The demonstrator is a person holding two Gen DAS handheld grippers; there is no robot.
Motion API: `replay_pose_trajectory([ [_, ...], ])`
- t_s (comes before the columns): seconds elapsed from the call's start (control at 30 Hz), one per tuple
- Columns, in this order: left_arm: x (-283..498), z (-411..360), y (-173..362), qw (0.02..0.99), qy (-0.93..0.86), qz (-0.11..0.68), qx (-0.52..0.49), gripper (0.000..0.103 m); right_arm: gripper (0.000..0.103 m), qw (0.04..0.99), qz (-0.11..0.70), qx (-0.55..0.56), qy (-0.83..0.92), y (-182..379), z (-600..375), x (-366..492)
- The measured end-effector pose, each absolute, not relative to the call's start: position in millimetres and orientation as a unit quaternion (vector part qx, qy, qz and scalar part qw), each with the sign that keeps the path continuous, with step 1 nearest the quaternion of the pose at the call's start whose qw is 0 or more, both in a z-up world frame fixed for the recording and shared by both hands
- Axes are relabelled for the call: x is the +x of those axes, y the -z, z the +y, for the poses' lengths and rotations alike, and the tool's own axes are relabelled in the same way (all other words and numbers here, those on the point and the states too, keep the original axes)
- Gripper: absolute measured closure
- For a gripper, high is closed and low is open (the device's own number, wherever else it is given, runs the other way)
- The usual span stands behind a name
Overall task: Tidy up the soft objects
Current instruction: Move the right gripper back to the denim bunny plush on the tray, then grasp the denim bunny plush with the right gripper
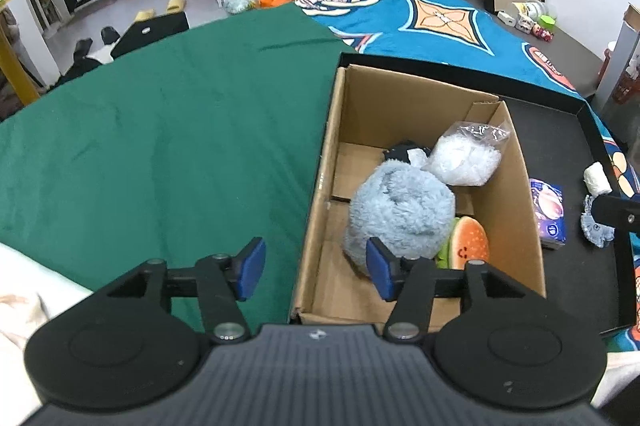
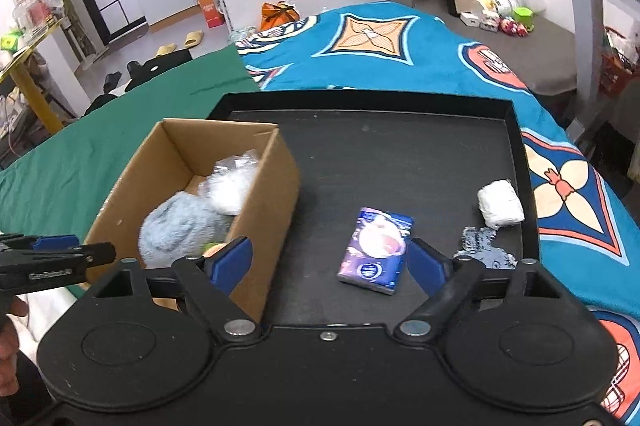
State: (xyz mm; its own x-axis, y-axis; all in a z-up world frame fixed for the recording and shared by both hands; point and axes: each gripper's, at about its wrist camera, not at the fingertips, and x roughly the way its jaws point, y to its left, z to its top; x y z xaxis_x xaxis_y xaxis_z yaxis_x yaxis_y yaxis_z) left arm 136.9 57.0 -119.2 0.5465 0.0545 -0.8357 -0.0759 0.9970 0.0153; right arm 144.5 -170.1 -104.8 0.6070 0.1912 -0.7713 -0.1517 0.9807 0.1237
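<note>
Right tool (image 2: 330,262) gapes, tissue pack (image 2: 376,250) lying between its fingers.

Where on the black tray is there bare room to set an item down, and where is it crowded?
The black tray is bare across its far half, between the cardboard box and the far rim. The near right corner is crowded: tissue pack, white roll and grey-blue scrap. Inside the box, only the far left floor is bare; the fluffy blue plush fills the near end.
</note>
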Motion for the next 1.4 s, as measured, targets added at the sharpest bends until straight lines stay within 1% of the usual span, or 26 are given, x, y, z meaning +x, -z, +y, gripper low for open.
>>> replay_pose_trajectory([
  [0.03, 137, 54, 118, 0.879, -0.038, 0.475, -0.005, 0.044, 0.015, 0.896, 0.434, 0.026, -0.093, 107, -174, 146],
  [0.17, 138, 44, 115, 0.880, -0.036, 0.473, 0.018, 0.034, 0.013, 0.897, 0.433, 0.029, -0.081, 116, -186, 151],
  [0.27, 140, 36, 117, 0.878, -0.035, 0.476, 0.039, 0.032, 0.012, 0.897, 0.435, 0.035, -0.072, 124, -196, 154],
  [0.7, 150, 15, 131, 0.868, -0.050, 0.487, 0.086, 0.031, 0.012, 0.903, 0.427, 0.054, -0.008, 159, -242, 163],
  [0.8, 152, 14, 133, 0.866, -0.057, 0.488, 0.090, 0.031, 0.016, 0.899, 0.434, 0.063, 0.002, 168, -250, 168],
  [1.07, 156, 10, 139, 0.862, -0.074, 0.490, 0.104, 0.031, 0.018, 0.892, 0.448, 0.062, 0.010, 187, -255, 179],
  [1.2, 158, 9, 140, 0.861, -0.078, 0.491, 0.109, 0.031, 0.026, 0.881, 0.471, 0.044, 0.019, 200, -252, 185],
  [1.27, 159, 8, 142, 0.861, -0.079, 0.491, 0.110, 0.031, 0.037, 0.878, 0.477, 0.027, 0.028, 204, -249, 185],
  [1.3, 159, 8, 142, 0.860, -0.080, 0.491, 0.111, 0.031, 0.041, 0.879, 0.475, 0.015, 0.033, 204, -248, 184],
  [1.37, 159, 9, 143, 0.861, -0.081, 0.490, 0.111, 0.031, 0.062, 0.880, 0.472, -0.001, 0.043, 203, -245, 181],
  [1.4, 159, 9, 143, 0.861, -0.081, 0.490, 0.111, 0.031, 0.063, 0.881, 0.472, -0.005, 0.045, 202, -245, 179],
])
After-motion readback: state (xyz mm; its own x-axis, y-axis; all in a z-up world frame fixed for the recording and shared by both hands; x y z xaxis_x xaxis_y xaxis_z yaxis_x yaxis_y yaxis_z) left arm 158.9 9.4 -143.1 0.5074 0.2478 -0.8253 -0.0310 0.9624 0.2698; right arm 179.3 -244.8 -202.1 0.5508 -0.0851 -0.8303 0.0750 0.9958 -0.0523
